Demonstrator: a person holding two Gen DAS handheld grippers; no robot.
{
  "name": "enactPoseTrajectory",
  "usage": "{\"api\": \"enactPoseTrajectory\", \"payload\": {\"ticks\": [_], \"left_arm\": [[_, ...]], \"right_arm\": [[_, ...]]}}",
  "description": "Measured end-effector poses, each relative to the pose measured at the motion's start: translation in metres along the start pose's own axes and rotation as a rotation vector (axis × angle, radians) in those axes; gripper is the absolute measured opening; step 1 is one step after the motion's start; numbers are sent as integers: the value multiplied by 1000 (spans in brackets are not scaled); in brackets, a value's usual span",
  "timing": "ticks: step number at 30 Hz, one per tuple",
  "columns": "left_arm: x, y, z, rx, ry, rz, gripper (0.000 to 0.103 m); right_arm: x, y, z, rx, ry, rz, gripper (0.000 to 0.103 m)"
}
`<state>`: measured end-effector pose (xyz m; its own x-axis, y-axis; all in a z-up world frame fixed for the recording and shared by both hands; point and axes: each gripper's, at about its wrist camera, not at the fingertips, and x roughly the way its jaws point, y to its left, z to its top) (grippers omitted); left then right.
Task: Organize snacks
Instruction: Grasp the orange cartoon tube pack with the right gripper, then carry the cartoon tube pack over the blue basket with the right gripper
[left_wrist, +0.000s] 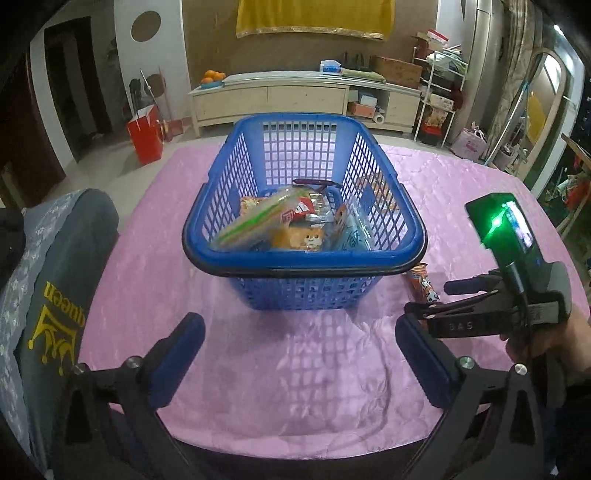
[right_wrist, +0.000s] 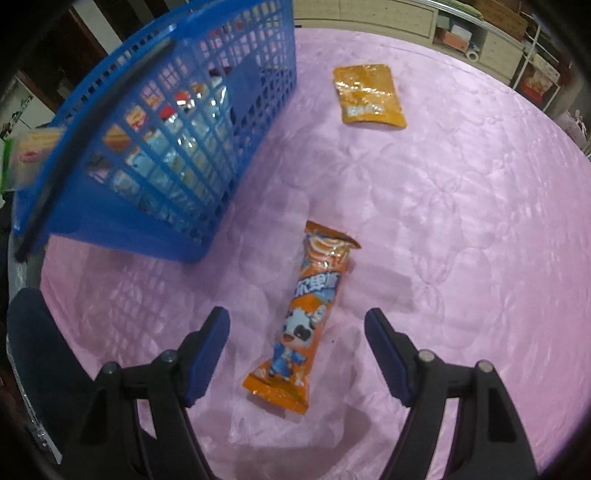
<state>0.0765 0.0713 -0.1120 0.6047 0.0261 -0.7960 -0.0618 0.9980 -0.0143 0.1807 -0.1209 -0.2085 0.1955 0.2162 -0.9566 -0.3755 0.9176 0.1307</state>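
1. The right gripper (right_wrist: 297, 334), jaws apart and empty, hangs over a long orange snack bar (right_wrist: 301, 314) on the pink cloth (right_wrist: 461, 221); the bar lies between the two blue pads without touching either.
2. The left gripper (left_wrist: 299, 339) stands wide open with nothing between its pads, poised above bare cloth just in front of the blue basket (left_wrist: 221, 236).
3. The bar, printed with a cartoon figure, lies lengthwise between the right gripper's fingers, one crimped end towards the camera, the other towards the far side of the table.
4. In the left wrist view only the bar's tip shows, just beside the basket's near right corner, with the right gripper reaching in from the right, a green light glowing on its body.
5. A hand (left_wrist: 546, 339) grips the right tool's handle at the picture's edge.
6. The basket sits upright on the cloth and already holds several snack packets (left_wrist: 291, 221), piled loosely on its floor; a red-and-white wrapper and an orange pack with a cat face are among them.
7. A flat orange pouch (right_wrist: 367, 96) lies on the cloth well apart from the bar, beyond it and near the basket's far corner in the right wrist view.
8. A grey cushion (left_wrist: 55, 273) with a yellow crown print and the word "queen" rests at the table's left edge.
9. Behind the table, a low pale cabinet (left_wrist: 295, 99) runs along the wall.
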Motion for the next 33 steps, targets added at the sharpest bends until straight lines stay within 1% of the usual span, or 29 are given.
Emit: {"api": "enactPoseTrajectory", "payload": {"ticks": [2,3,6,9,13,17,21,25,28,33], "left_arm": [[1,-3,-1,11,4,7,102],[1,-4,0,15,2,8,102],[-3,-6,1,18,-10,-2,102],[-7,-7,3,22,-21,-8,102],[-10,-5,9,17,-36,-26,102],[-16,-4,22,18,-71,-29,102],[-20,0,35,13,-99,-36,102],[-21,4,50,21,-123,-43,102],[-21,6,61,34,-137,-41,102],[-19,16,79,44,-161,-48,102]], "right_arm": [[5,1,0,-15,-1,-20,66],[7,2,1,-15,2,-22,54],[9,2,0,-37,-5,-37,27],[4,0,-5,-49,-23,-15,21],[-22,-4,-9,-45,-75,12,20],[-58,-7,-4,-61,-142,24,19],[-94,-1,3,-84,-208,27,19],[-124,17,20,-116,-273,31,19],[-135,27,33,-145,-303,38,19],[-142,43,56,-188,-322,36,19]]}}
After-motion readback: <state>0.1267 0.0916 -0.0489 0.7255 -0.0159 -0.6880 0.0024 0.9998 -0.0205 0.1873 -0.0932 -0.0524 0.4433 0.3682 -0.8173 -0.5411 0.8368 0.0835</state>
